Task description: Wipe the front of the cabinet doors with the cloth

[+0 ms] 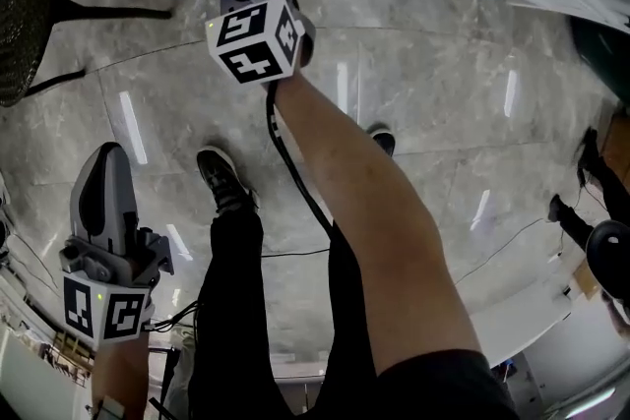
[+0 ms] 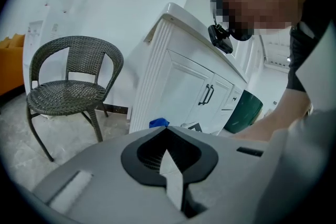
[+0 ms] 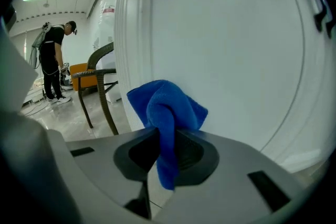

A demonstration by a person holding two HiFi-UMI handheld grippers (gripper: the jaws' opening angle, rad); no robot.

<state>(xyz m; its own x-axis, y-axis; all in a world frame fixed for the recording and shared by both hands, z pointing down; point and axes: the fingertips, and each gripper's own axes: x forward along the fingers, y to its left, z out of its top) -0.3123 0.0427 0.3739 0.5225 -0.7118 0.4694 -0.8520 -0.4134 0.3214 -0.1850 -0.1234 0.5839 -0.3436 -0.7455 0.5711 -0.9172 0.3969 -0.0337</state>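
Looking along your right gripper (image 3: pixel 163 136), you see its jaws clamped on the blue cloth (image 3: pixel 167 107), which bunches just beyond the tips, close before the white cabinet front (image 3: pixel 226 50); whether it touches is unclear. Only the view from your left gripper (image 2: pixel 167 131) shows the cabinet doors (image 2: pixel 191 89) with black handles (image 2: pixel 208 95), well ahead of its closed, empty jaws, and a wicker chair (image 2: pixel 68 92) to their left.

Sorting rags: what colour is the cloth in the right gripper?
Blue cloth, clearest in right gripper view.

Grey marble floor (image 1: pixel 443 93) carries a wicker chair (image 2: pixel 67 93) and the white cabinet (image 2: pixel 178 86).
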